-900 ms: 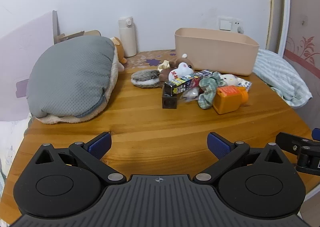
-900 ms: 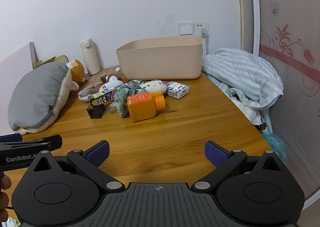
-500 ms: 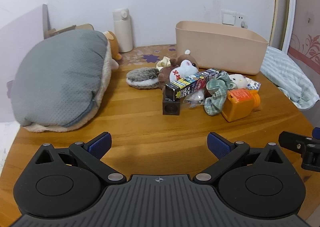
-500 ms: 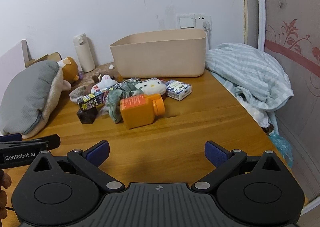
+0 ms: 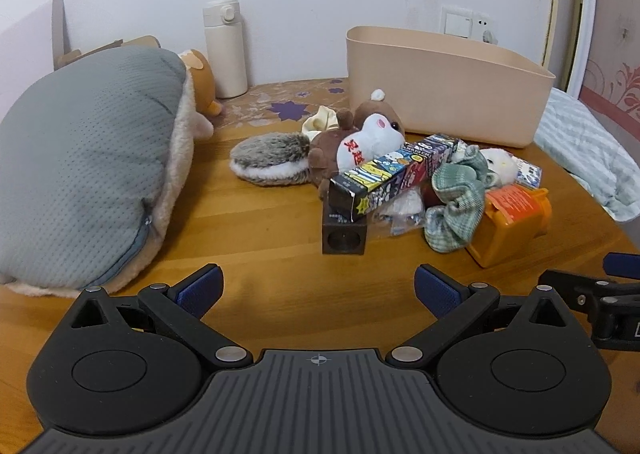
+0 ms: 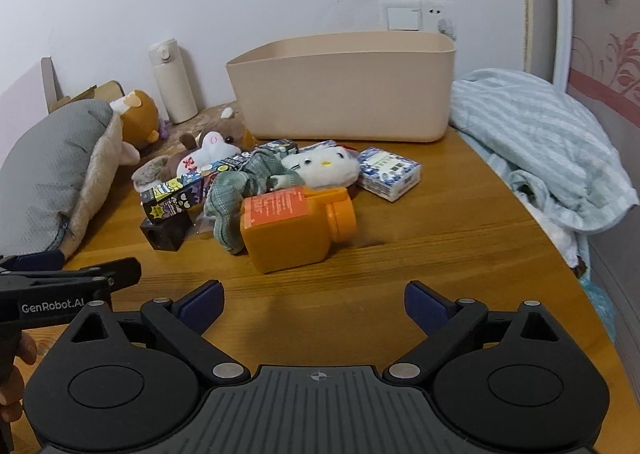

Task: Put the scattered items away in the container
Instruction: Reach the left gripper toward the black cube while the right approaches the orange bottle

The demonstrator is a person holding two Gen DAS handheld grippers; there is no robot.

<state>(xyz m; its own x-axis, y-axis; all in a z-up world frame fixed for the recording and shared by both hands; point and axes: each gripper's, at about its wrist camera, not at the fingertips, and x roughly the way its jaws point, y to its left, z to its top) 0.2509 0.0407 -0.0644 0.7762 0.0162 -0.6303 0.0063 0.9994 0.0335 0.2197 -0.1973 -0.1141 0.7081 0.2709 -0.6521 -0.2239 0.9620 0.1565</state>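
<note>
- Left gripper (image 5: 318, 288): jaws spread wide, nothing between them, low over the near edge of the table (image 5: 260, 230).
- Right gripper (image 6: 314, 300): jaws equally wide apart, likewise holding nothing, just beside the left one at the near edge.
- Container (image 6: 344, 89): at the far edge by the wall, upright, inside hidden from both views.
- Heap mid-table, just short of the container: bottle (image 6: 294, 228) nearest, on its side; cloth (image 6: 236, 193) draped against it; long box (image 5: 394, 175) resting across a dark block (image 5: 345, 230); brown plush (image 5: 360, 141), grey fur piece (image 5: 270, 165), white plush (image 6: 320, 169) and packet (image 6: 389, 172) behind.
- None of these visibly in the container yet; task judged barely begun.
- Risk: bottle round-shouldered and lying flat — likely to roll or squirt out sideways if pinched off-centre.
- Risk: cloth touching bottle and box — lifting either could drag the cloth and topple the box off the block.
- Risk: items packed tight — wide jaws may catch two things at once and drop one short of the rim.
- Risk: grippers close together — both reaching into the heap could collide.
- Risk: blanket (image 6: 536, 141) over the right edge, pillow (image 5: 88, 157) at the left — a nudged item could slide under or off.
</note>
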